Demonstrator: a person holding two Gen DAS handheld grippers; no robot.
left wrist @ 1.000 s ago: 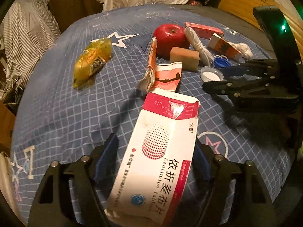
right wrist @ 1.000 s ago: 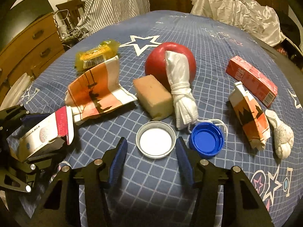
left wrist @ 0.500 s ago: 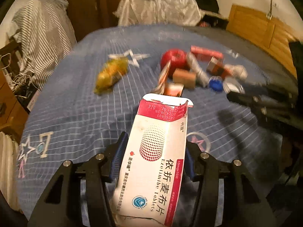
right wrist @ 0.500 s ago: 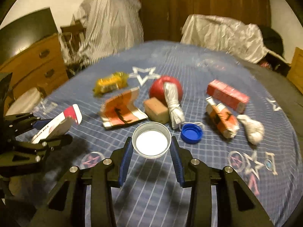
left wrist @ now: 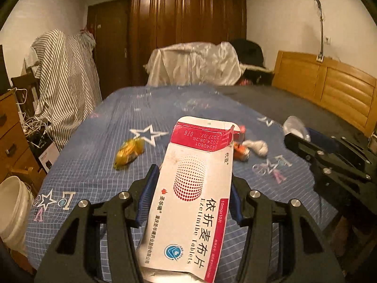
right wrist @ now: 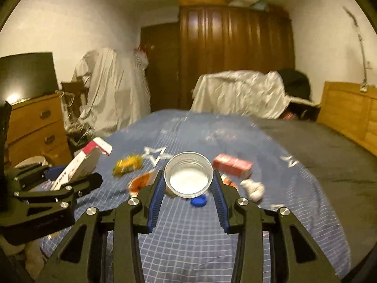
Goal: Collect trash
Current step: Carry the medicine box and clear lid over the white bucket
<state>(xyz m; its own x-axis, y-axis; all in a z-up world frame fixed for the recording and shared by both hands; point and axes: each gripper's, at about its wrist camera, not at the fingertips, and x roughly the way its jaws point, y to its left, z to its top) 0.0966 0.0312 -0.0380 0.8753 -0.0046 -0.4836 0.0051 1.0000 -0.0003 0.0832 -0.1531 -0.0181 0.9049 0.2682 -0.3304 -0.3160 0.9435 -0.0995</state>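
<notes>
My left gripper [left wrist: 189,198] is shut on a white and red medicine box [left wrist: 190,195] and holds it high above the bed. The box also shows at the left of the right wrist view [right wrist: 82,162]. My right gripper [right wrist: 188,188] is shut on a clear jar lid [right wrist: 188,176], lifted above the bed; the lid also shows in the left wrist view [left wrist: 293,127]. On the blue sheet [right wrist: 188,231] lie a yellow wrapper [left wrist: 128,152], a blue cap [right wrist: 199,201], a red carton [right wrist: 232,165], an orange wrapper [right wrist: 141,181] and a white wad [right wrist: 253,188].
A white bucket [left wrist: 13,212] stands on the floor left of the bed. Wooden drawers [right wrist: 35,127] line the left side. A wooden headboard [left wrist: 329,87] is at the right. A wardrobe [right wrist: 235,54] and draped chairs stand behind.
Both grippers have risen and pulled back from the bed. The right gripper closed on the jar lid and lifted it; the left kept the medicine box.
</notes>
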